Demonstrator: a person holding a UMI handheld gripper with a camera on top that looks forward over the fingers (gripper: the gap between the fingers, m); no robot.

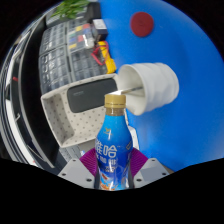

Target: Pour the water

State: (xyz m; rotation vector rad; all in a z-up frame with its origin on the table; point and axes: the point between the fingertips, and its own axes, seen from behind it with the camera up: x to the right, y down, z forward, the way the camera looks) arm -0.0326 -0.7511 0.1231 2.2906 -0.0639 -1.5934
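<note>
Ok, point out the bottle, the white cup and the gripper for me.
bottle (113, 140), gripper view, on its blue label.
white cup (150, 84), gripper view, on its side wall.
gripper (112, 172), gripper view, midway between its fingertips, shut on the bottle.

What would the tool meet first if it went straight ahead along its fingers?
The tool already holds the bottle. Beyond the bottle, the white cup likely comes first, though depth is unclear.
</note>
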